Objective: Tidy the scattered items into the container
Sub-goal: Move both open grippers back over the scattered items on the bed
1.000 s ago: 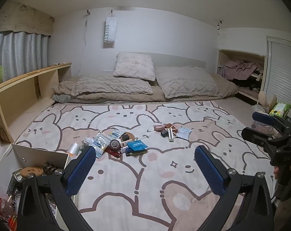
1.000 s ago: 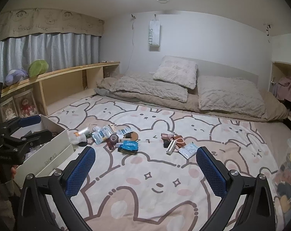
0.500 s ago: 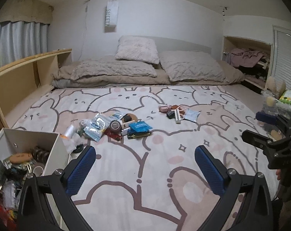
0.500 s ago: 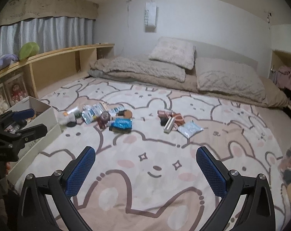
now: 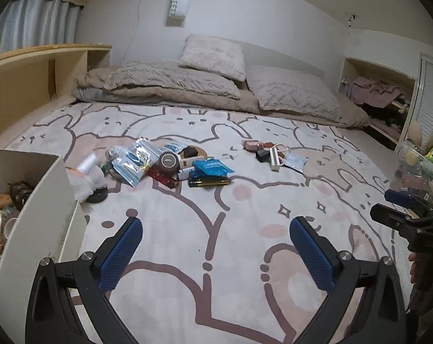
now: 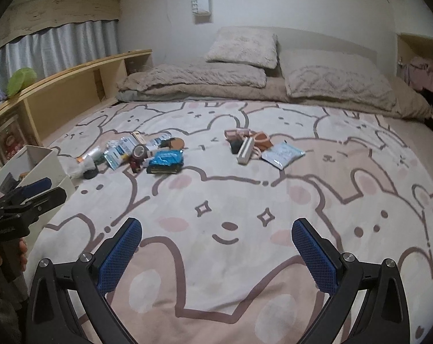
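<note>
So you had both tools up over the near end of the bed [image 6: 345, 149], nothing in either one. Your left tool [image 5: 216, 253] was spread wide, blue pads [image 5: 121, 253] well apart, hovering above the bunny-print blanket. Same with your right tool [image 6: 216, 253], spread wide and empty.

The scattered stuff sat in two piles further up the bed. The left pile had a blue packet [image 5: 213, 167] lying on a dark flat box [image 5: 208, 183], a brown tape roll [image 5: 168, 161] just beside them, some clear-and-blue pouches [image 5: 133, 160] and a little black round thing [image 5: 97, 196] near the container. The right pile, well apart from it, had a white stick-shaped item [image 6: 245, 150], a pale blue sachet [image 6: 282, 153] and a few pinkish bits.

The white container [image 5: 41, 215] was at the near left edge of the bed, already holding some things, touching the blanket's side.
</note>
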Tool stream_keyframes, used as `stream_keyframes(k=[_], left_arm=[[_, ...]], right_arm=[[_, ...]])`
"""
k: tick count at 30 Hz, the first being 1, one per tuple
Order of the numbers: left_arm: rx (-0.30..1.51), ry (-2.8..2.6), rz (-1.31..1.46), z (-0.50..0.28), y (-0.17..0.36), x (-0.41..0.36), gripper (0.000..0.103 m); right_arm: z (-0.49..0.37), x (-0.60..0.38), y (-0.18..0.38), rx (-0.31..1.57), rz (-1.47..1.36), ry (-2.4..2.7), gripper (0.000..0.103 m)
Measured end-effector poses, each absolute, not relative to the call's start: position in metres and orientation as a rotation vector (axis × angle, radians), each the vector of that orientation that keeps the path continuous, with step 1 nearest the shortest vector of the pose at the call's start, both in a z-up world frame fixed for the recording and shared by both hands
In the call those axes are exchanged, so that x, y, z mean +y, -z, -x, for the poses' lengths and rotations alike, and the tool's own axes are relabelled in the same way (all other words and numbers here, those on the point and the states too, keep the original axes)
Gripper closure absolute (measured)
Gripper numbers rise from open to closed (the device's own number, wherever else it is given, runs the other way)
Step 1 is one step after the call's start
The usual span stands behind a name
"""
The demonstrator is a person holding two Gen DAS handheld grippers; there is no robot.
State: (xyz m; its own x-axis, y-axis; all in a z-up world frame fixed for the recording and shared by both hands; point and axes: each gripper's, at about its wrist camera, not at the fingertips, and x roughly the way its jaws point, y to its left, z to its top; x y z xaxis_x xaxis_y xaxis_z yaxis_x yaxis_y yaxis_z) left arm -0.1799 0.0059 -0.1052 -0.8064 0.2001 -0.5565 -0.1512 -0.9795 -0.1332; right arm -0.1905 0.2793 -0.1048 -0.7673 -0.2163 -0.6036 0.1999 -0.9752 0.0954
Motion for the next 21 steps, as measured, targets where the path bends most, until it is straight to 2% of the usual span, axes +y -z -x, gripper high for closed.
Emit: stream_keyframes(k=[21], left_arm=[[-0.081,-2.896,1.134,0.236,0.163,0.009,0.0]], right_arm=[[0.267,0.291,0.173,0.06,-1.199,2.728,0.0]])
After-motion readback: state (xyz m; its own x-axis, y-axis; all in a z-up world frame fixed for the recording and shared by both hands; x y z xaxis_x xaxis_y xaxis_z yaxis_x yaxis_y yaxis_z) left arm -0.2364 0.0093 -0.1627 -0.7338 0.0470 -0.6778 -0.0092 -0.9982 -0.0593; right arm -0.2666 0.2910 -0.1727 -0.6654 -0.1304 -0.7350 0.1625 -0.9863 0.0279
